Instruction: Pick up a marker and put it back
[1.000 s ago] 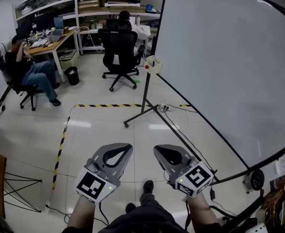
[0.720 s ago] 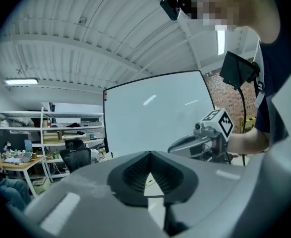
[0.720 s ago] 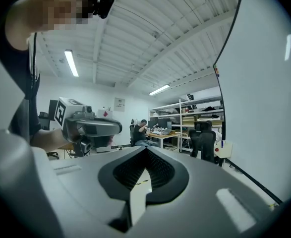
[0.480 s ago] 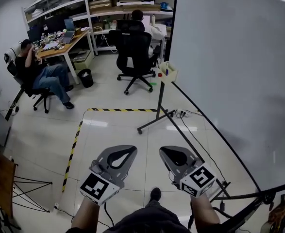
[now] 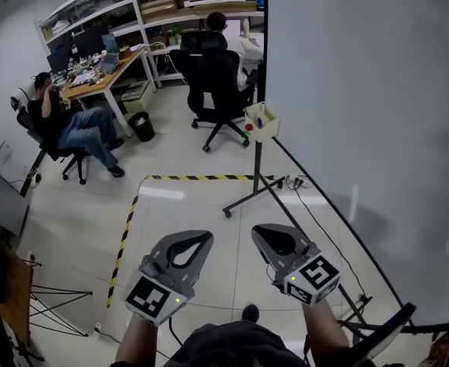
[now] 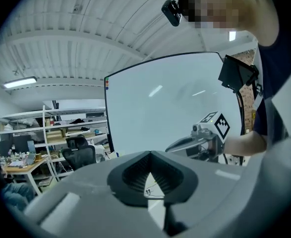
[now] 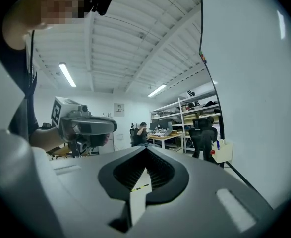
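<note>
Markers (image 5: 261, 116) are in neither gripper yet: the left gripper (image 5: 195, 240) and the right gripper (image 5: 268, 237) are both closed on nothing, side by side above the floor (image 5: 178, 197). Beyond them lie the stand legs (image 5: 243, 199) of the whiteboard (image 5: 362, 90), then — well apart — the small tray (image 5: 265, 131) holding the markers. Reaching it with jaws closed would likely knock the light tray or tip a marker out, and the legs could catch a foot.

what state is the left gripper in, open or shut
Shut and empty: the tips of the left gripper meet in its own view, and only floor shows through the hollow behind them.
</note>
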`<state>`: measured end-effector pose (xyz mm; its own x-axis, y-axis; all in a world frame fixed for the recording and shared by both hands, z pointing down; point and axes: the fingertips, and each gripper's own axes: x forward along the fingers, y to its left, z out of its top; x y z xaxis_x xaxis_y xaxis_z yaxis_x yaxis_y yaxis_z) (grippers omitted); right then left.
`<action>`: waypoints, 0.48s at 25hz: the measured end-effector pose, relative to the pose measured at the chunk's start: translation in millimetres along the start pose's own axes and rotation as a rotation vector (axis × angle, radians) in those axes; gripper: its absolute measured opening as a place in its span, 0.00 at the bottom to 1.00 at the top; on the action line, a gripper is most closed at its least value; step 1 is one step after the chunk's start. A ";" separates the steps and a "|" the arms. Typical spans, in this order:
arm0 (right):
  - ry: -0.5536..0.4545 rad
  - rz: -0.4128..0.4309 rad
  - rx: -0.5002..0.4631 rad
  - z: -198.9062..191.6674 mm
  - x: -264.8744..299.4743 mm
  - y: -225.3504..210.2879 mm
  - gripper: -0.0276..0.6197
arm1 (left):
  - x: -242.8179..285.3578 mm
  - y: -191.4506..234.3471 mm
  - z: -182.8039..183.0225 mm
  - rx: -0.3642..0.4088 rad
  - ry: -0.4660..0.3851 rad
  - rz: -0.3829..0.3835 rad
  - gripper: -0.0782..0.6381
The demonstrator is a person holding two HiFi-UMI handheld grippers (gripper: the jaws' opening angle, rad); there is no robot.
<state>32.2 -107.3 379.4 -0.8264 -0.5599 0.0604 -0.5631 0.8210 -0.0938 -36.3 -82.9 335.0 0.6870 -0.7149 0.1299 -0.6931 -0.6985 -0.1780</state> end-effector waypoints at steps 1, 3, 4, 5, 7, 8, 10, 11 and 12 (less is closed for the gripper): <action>-0.001 0.014 -0.003 1.0 1.5 -0.5 0.04 | 3.0 4.1 -1.3 -0.014 0.003 0.008 0.12; 0.002 0.035 -0.006 1.3 3.7 -2.4 0.04 | 9.7 13.7 -1.2 -0.052 -0.009 0.025 0.12; 0.006 0.037 -0.008 0.8 5.2 -5.1 0.04 | 13.3 18.5 0.1 -0.069 -0.022 0.032 0.12; 0.010 0.037 -0.009 -0.2 7.2 -8.4 0.04 | 17.1 22.4 0.8 -0.081 -0.034 0.034 0.12; 0.021 0.037 -0.010 -3.2 12.4 -14.1 0.04 | 24.7 27.7 -2.3 -0.086 -0.037 0.025 0.12; 0.027 0.038 -0.013 -4.5 15.5 -16.8 0.04 | 28.9 30.5 -5.1 -0.084 -0.033 0.019 0.12; 0.040 0.030 -0.023 -5.9 21.7 -25.3 0.04 | 39.4 37.7 -9.0 -0.080 -0.035 0.004 0.12; 0.048 0.021 -0.027 -6.3 24.4 -31.1 0.04 | 45.7 41.6 -10.1 -0.079 -0.044 -0.007 0.12; 0.058 0.014 -0.031 -6.4 27.3 -37.1 0.04 | 52.4 46.6 -11.2 -0.080 -0.053 -0.019 0.12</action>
<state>30.5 -152.3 390.9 -0.8326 -0.5415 0.1167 -0.5504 0.8325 -0.0638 -35.0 -153.3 344.4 0.7096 -0.7001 0.0800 -0.6935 -0.7140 -0.0968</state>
